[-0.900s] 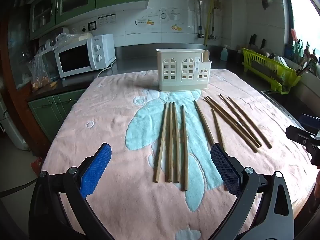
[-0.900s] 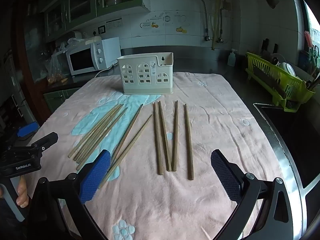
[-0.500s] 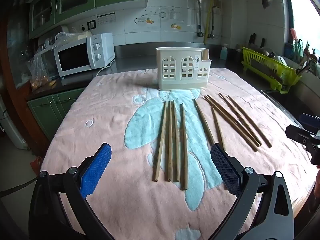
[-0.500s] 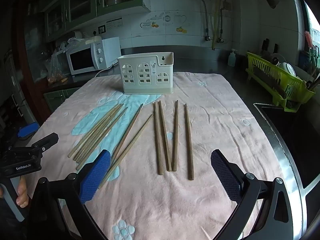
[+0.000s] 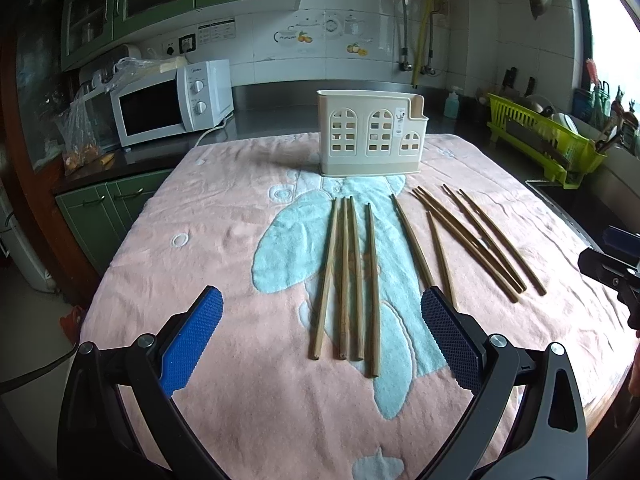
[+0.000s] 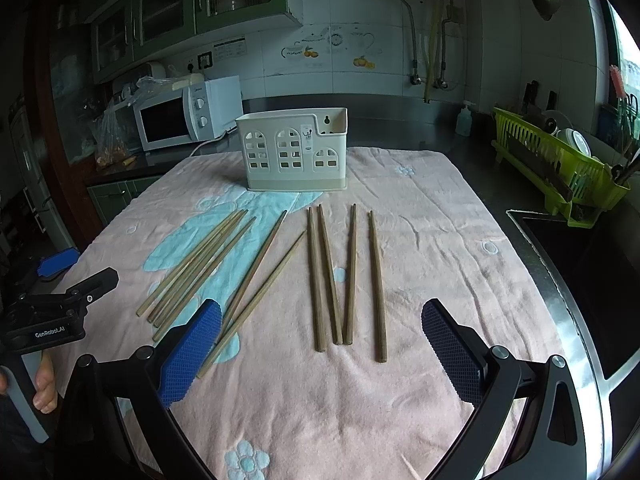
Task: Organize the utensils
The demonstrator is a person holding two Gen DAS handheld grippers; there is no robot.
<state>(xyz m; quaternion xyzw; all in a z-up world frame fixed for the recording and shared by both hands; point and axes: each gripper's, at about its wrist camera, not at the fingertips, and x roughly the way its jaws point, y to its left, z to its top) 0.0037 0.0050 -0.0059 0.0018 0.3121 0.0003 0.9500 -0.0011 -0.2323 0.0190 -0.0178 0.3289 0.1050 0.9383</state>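
1. Nothing has shifted since the earlier frames: both tools hover over the pink towel [image 5: 224,216] where they were.
2. Left gripper [image 5: 320,332] stands wide, holding nothing; four darker chopsticks [image 5: 352,276] lie at twelve o'clock from it.
3. Right gripper [image 6: 320,340] is equally wide and empty, with the same four chopsticks [image 6: 348,276] ahead.
4. Lighter chopsticks [image 6: 200,268] lie fanned at its ten o'clock.
5. Cream utensil holder [image 6: 294,154] stands upright beyond, at twelve o'clock.

towel [image 5: 224,216] left/near: free | chopsticks [image 5: 352,276] mid | holder [image 5: 370,138] far
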